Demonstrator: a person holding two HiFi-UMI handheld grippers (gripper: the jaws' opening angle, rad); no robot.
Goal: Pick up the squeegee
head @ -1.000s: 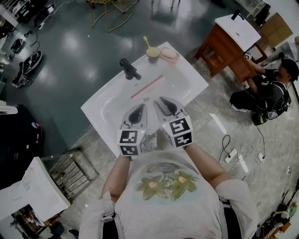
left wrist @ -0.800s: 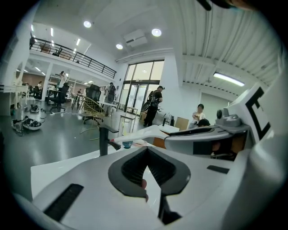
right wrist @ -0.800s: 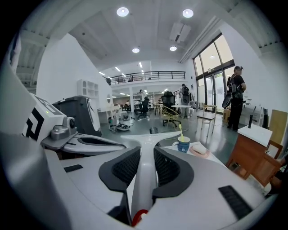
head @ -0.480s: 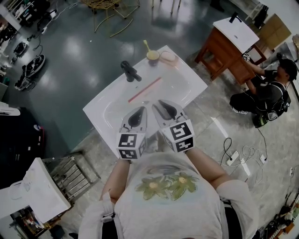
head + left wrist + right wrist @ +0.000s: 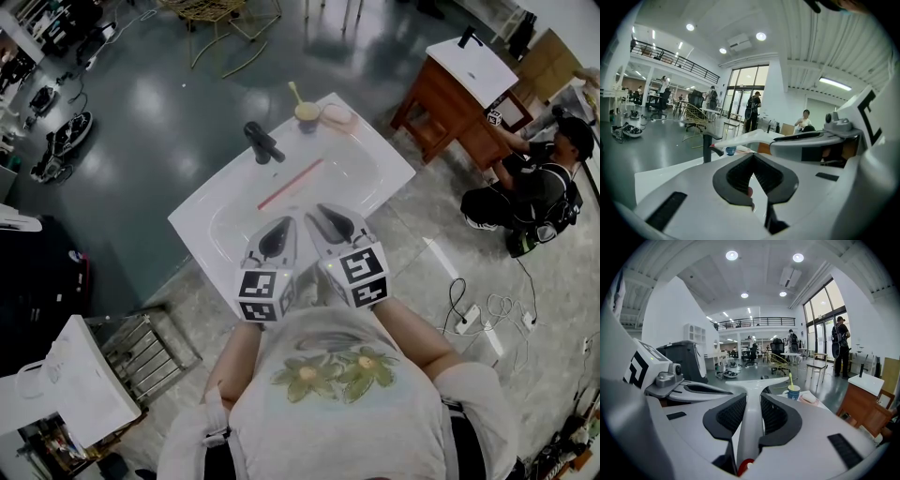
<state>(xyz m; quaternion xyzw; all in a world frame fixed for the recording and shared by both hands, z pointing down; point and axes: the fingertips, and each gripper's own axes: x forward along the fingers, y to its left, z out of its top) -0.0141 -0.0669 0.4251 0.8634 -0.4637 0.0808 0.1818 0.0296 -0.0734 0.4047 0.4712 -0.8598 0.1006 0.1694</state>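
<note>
In the right gripper view a white T-shaped squeegee point(image 5: 751, 427) runs its handle straight between the black pads, and my right gripper point(image 5: 752, 397) is shut on it. Its head points forward over the white sink top point(image 5: 380, 164). A thin red strip point(image 5: 292, 184) lies ahead of my right gripper point(image 5: 322, 212) in the head view and looks like the squeegee's blade edge. Close beside it on the left, my left gripper point(image 5: 284, 223) holds nothing. Its pad tips meet in the left gripper view point(image 5: 753, 157), where the squeegee's white head point(image 5: 745, 138) shows just ahead.
A black faucet point(image 5: 262, 142), a cup with a yellow toothbrush point(image 5: 307, 111) and a pink soap dish point(image 5: 339, 116) stand along the sink's far edge. A wooden vanity point(image 5: 464, 80) and a crouching person point(image 5: 539, 178) are at right. Cables point(image 5: 478, 309) lie on the floor.
Both grippers have drifted slightly together, side by side. The squeegee stays gripped in the right one, and neither pair of jaws has changed.
</note>
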